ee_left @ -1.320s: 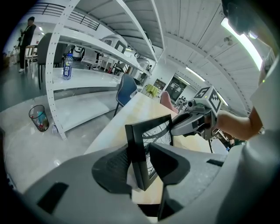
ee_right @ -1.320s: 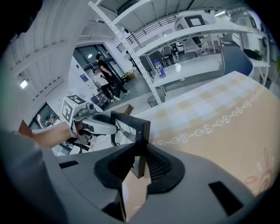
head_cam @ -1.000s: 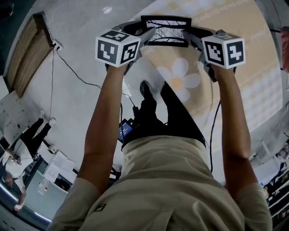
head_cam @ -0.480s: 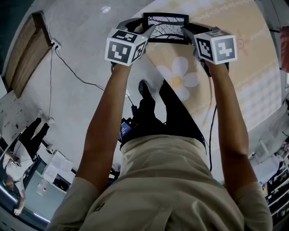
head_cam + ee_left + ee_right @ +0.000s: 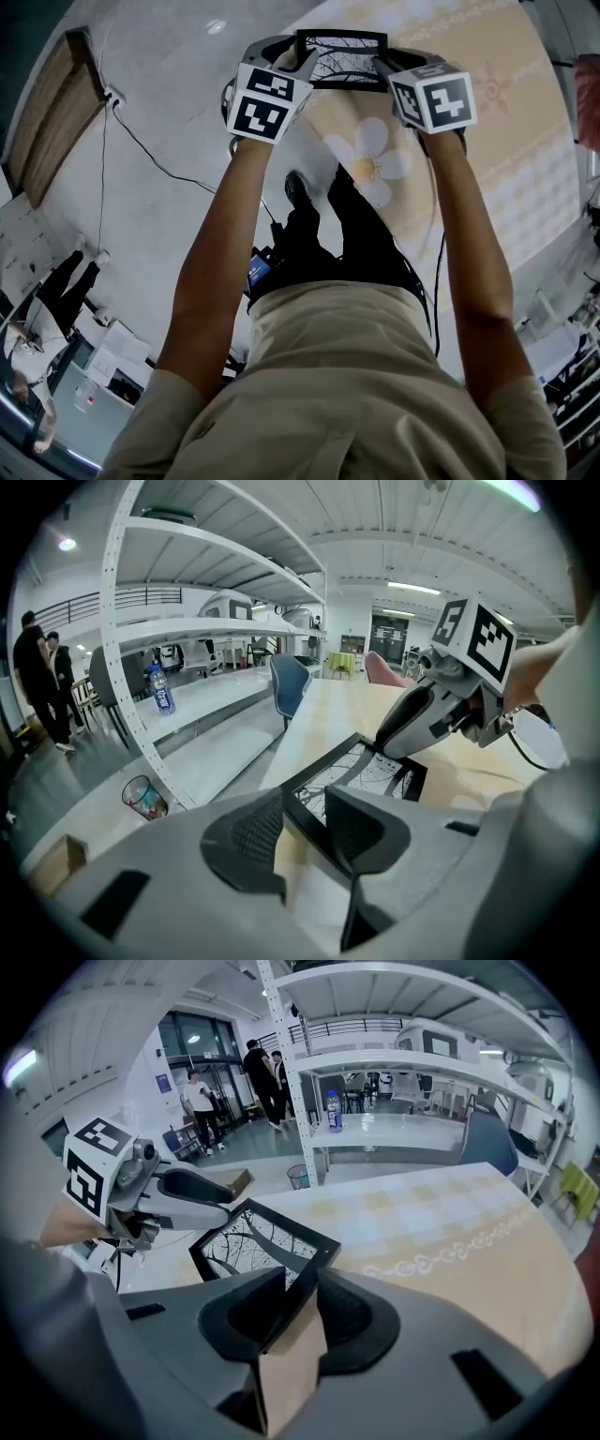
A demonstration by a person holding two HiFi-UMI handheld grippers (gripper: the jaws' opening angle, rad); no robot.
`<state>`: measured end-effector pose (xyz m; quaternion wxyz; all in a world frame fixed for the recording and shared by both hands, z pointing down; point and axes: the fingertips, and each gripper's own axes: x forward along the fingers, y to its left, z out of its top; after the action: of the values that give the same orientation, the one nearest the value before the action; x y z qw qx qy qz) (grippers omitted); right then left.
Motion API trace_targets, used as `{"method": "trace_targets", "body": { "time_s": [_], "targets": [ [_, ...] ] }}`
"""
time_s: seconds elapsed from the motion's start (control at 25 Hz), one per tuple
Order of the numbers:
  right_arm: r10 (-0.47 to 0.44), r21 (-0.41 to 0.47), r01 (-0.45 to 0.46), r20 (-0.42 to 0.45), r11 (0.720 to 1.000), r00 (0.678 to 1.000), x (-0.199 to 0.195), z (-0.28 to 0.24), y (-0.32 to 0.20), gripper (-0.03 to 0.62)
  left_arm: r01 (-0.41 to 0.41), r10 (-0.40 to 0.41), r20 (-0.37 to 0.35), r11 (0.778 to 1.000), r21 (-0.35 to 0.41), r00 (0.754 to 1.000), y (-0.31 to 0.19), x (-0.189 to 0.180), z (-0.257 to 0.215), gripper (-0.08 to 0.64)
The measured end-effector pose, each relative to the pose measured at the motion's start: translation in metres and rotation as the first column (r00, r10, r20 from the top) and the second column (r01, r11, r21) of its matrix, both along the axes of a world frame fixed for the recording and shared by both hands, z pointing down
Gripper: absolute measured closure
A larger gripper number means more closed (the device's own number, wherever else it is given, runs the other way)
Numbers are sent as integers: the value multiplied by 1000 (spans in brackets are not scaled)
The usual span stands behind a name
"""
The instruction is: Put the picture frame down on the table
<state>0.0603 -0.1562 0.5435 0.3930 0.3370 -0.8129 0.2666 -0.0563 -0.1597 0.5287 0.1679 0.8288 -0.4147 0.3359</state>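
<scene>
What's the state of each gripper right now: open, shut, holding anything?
Left gripper: shut on one edge of the frame.
Right gripper: shut on the frame's opposite edge.

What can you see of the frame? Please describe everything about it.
The frame is a thin black rectangle around a pale print of dark bare branches. It is tilted and held over the table's beige cloth, near its edge. The left gripper clamps one side of the rim and the right gripper clamps the opposite side. Nothing else visibly touches it. I cannot tell whether any edge rests on the cloth.
</scene>
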Motion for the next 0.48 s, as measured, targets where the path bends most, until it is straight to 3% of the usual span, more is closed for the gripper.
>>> {"method": "trace_targets", "body": {
  "time_s": [0.4,0.48],
  "targets": [
    [8,54,-10,36,998,999,-10,-46,-2,503,15,-12,-56,999,51,998,-2,-13,-49,428],
    [9,81,-13,52,997,999,-10,-62,-5,509,12,-6,-76,997,80,997,-5,-14,-67,478]
  ]
}}
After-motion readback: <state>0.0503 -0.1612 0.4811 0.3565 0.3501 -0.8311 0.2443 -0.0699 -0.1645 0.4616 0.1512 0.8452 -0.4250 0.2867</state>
